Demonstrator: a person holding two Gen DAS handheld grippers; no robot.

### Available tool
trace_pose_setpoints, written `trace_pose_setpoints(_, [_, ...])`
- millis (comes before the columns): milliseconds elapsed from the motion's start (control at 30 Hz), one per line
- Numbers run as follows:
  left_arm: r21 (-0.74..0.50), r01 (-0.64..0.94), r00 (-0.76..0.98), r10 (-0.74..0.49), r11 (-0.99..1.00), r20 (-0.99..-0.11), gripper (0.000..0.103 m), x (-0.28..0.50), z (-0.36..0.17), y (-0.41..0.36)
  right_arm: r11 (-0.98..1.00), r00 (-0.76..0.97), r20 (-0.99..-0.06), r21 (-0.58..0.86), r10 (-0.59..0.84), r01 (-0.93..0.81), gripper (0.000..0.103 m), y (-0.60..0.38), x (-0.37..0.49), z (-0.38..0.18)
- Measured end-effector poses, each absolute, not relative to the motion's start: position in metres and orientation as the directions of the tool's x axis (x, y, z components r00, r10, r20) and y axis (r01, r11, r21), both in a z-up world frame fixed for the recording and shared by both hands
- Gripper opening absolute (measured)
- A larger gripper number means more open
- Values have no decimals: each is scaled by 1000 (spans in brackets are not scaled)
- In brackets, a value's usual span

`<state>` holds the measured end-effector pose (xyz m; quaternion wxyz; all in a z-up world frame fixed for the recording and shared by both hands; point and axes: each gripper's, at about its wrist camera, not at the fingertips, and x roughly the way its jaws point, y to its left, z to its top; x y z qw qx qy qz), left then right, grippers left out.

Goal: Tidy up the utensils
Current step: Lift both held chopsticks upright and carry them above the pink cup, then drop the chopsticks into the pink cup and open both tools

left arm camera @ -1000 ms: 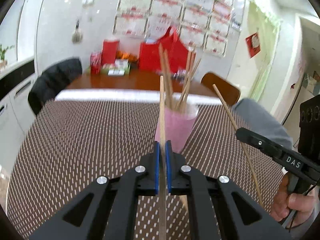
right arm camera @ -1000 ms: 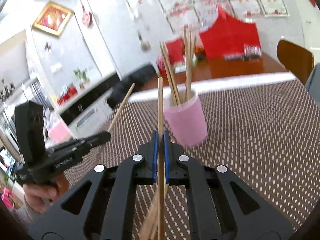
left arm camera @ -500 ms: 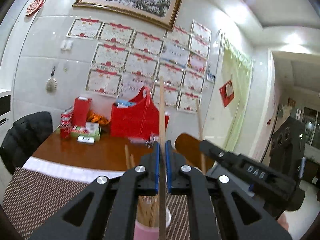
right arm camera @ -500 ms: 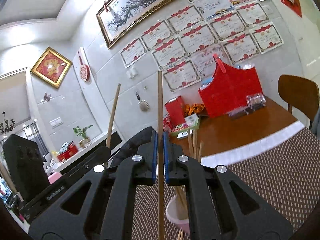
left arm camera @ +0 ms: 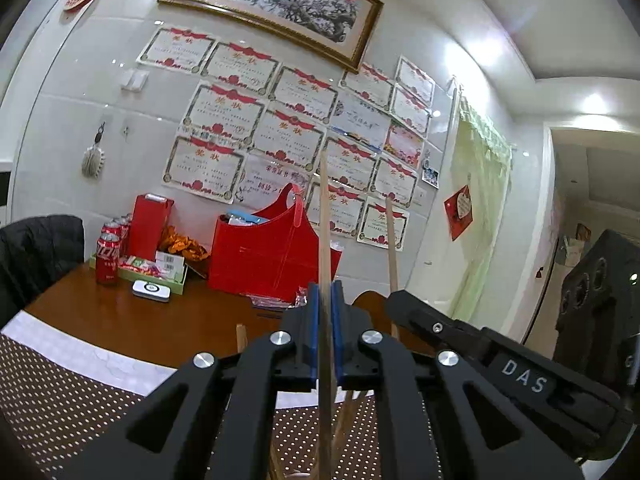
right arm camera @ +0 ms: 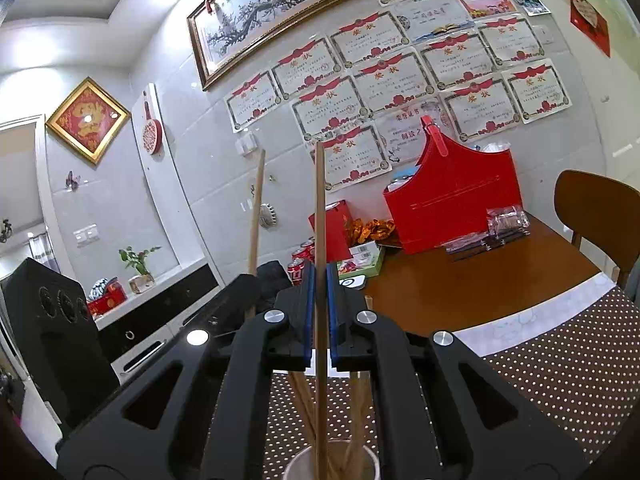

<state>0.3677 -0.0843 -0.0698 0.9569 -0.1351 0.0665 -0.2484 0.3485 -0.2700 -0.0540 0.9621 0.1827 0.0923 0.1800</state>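
My left gripper (left arm camera: 325, 296) is shut on a wooden chopstick (left arm camera: 323, 216) that stands upright between its blue pads. My right gripper (right arm camera: 319, 276) is shut on another upright chopstick (right arm camera: 319, 200). In the right wrist view the lower end of that stick hangs over the mouth of the pink cup (right arm camera: 296, 466), which holds several chopsticks (right arm camera: 356, 420). The two grippers are side by side: the right gripper (left arm camera: 404, 304) with its stick (left arm camera: 391, 236) shows in the left wrist view, the left gripper (right arm camera: 240, 284) with its stick (right arm camera: 256, 208) in the right one. In the left wrist view the cup is hidden below my fingers.
A brown dotted mat (right arm camera: 560, 360) covers the near part of the wooden table (right arm camera: 460, 284). At the back stand a red basket (left arm camera: 264, 256), red cans (left arm camera: 107, 258) and a red box (left arm camera: 150, 220). A wooden chair (right arm camera: 596, 208) is at the right, a black chair (left arm camera: 36, 248) at the left.
Both grippers have risen and tilted up from facing the cup to level, each with its chopstick. They have drawn close together above the cup, which has dropped to the bottom edge.
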Motion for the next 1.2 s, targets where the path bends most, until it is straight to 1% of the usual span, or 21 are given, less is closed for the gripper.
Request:
trace_pose_setpoints(167, [-295, 441, 874, -481, 847, -73, 6, 374, -87, -85, 874, 919, -121, 375, 376, -309, 6, -267, 353, -66])
trace_pose_setpoints(433, [-301, 417, 878, -466, 858, -110, 6, 373, -106, -81, 886, 913, -160, 354, 374, -301, 7, -261, 352, -81])
trace_pose_setpoints(467, [-300, 411, 879, -461, 861, -119, 6, 372, -108, -79, 888, 913, -165, 351, 372, -298, 7, -261, 351, -83])
trace_pose_setpoints(500, [-300, 409, 879, -460, 862, -125, 9, 372, -109, -78, 888, 913, -172, 352, 371, -295, 7, -261, 350, -84])
trace_pose_setpoints(533, [-297, 404, 880, -457, 865, -133, 16, 370, -110, -76, 887, 911, -178, 357, 371, -292, 10, -263, 349, -84])
trace_pose_setpoints(567, [-295, 395, 883, -448, 870, -137, 37, 368, -109, -75, 887, 910, -184, 361, 372, -289, 15, -264, 348, -85])
trace_pose_setpoints(600, [-295, 385, 889, -437, 874, -136, 53, 365, -108, -72, 887, 910, -187, 365, 369, -285, 46, -266, 345, -85])
trace_pose_setpoints(633, [-298, 380, 893, -431, 876, -127, 58, 361, -107, -69, 884, 914, -178, 374, 365, -280, 85, -270, 341, -84])
trace_pose_setpoints(667, [-296, 376, 897, -426, 878, -123, 65, 357, -105, -66, 882, 921, -156, 382, 356, -276, 90, -274, 334, -82])
trace_pose_setpoints(733, [-278, 365, 905, -409, 888, -118, 71, 348, -98, -62, 887, 933, -136, 380, 334, -263, 91, -280, 323, -78])
trace_pose_setpoints(767, [-271, 361, 908, -402, 892, -115, 76, 344, -96, -60, 885, 933, -134, 386, 333, -260, 96, -284, 318, -75])
trace_pose_setpoints(800, [-262, 353, 913, -392, 898, -112, 80, 338, -92, -58, 885, 936, -133, 391, 327, -254, 97, -287, 314, -73])
trace_pose_setpoints(867, [-225, 325, 926, -357, 919, -120, 83, 326, -83, -56, 890, 942, -141, 394, 304, -229, 97, -292, 305, -67])
trace_pose_setpoints(1000, [-160, 285, 937, -309, 945, -159, 87, 304, -69, -55, 904, 946, -179, 384, 272, -187, 97, -298, 290, -59])
trace_pose_setpoints(1100, [-110, 241, 942, -260, 964, -214, 87, 287, -61, -56, 909, 946, -196, 380, 259, -170, 97, -300, 278, -54])
trace_pose_setpoints(1200, [-73, 214, 945, -225, 974, -237, 87, 268, -53, -57, 915, 945, -212, 371, 249, -158, 97, -300, 261, -47])
